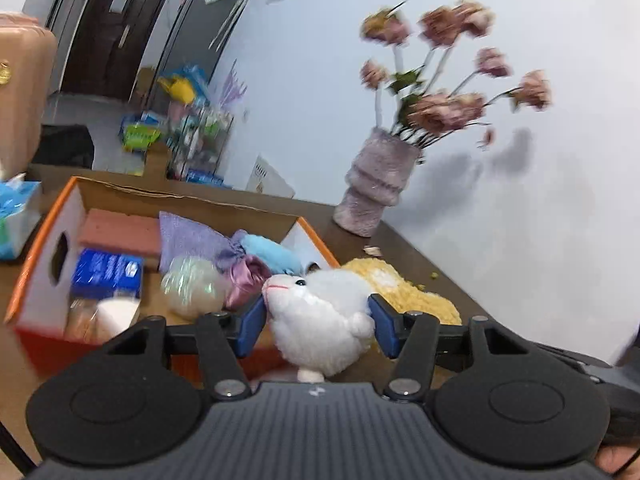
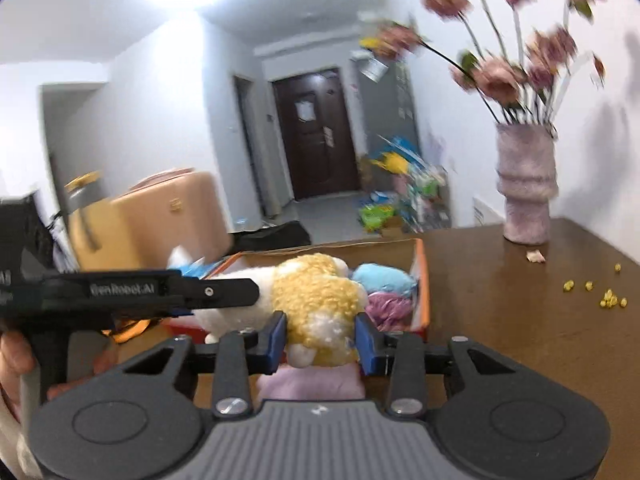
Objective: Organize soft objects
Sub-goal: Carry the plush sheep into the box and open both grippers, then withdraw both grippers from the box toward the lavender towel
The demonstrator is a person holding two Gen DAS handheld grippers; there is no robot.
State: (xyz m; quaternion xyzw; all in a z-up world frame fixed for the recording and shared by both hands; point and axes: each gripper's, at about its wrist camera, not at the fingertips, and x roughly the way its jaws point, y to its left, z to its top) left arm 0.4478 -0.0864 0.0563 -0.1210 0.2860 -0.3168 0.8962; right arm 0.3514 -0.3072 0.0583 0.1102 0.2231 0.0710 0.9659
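Observation:
In the left wrist view my left gripper (image 1: 318,312) is shut on a white plush animal (image 1: 320,336), its blue pads pressing into both sides, just in front of an open cardboard box (image 1: 40,264). The box holds a light blue soft toy (image 1: 272,254), purple cloth (image 1: 192,236), a satin pink bundle (image 1: 248,276) and an iridescent ball (image 1: 192,288). In the right wrist view my right gripper (image 2: 322,332) is shut on a yellow and white plush (image 2: 316,296), held near the box's orange wall (image 2: 420,280). A pink cloth (image 2: 312,384) lies under it.
A fuzzy vase of pink flowers (image 2: 526,184) stands at the table's far right by the wall. Yellow crumbs (image 2: 608,300) dot the brown tabletop. A tissue pack (image 1: 16,216) sits left of the box. A tan suitcase (image 2: 168,216) stands beyond the table.

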